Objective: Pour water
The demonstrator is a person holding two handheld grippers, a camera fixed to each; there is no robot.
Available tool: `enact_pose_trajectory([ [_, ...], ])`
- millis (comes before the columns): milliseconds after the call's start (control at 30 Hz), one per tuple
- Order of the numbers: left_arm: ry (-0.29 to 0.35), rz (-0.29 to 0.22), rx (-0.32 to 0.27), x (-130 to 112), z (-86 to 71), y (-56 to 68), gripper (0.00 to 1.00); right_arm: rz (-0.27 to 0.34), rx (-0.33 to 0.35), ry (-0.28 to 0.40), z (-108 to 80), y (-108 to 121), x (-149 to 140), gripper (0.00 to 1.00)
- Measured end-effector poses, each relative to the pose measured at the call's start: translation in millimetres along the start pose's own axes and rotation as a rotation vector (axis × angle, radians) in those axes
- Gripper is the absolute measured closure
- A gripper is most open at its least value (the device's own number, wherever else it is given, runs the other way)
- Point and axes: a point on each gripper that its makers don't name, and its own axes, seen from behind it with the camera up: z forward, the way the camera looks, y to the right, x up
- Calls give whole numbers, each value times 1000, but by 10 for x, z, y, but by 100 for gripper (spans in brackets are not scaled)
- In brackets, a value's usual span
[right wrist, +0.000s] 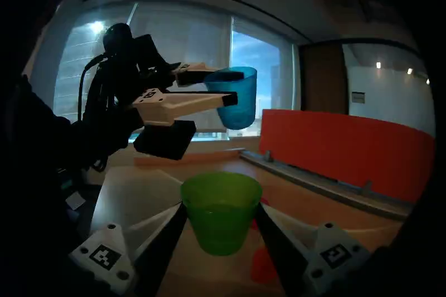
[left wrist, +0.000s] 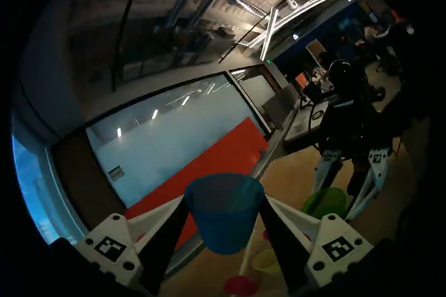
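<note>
Left gripper (left wrist: 224,205): fingers clamped on blue cup (left wrist: 223,224), one finger each side; cup at 6 o'clock in left gripper view, rim up.
Right gripper (right wrist: 222,208): gripping green cup (right wrist: 222,227) the same way, rim up, at 6 o'clock in right gripper view, above wooden table (right wrist: 128,196).
In right gripper view, blue cup at 12 o'clock, higher than green cup and apart from it.
Red piece (right wrist: 262,263) on table at 5 o'clock, near green cup.
Orange panel (right wrist: 345,146) at 3 o'clock.
Water in cups: cannot tell.
</note>
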Motion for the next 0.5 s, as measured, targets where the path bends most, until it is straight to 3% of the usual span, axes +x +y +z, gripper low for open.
enact_pose_trajectory([
  [333, 2, -278, -17, -104, 7, -110, 14, -10, -7, 8, -34, 12, 50, 13],
  [500, -4, -383, -19, -159, 19, -168, 14, -16, -8, 10, -49, 5, 56, 13],
])
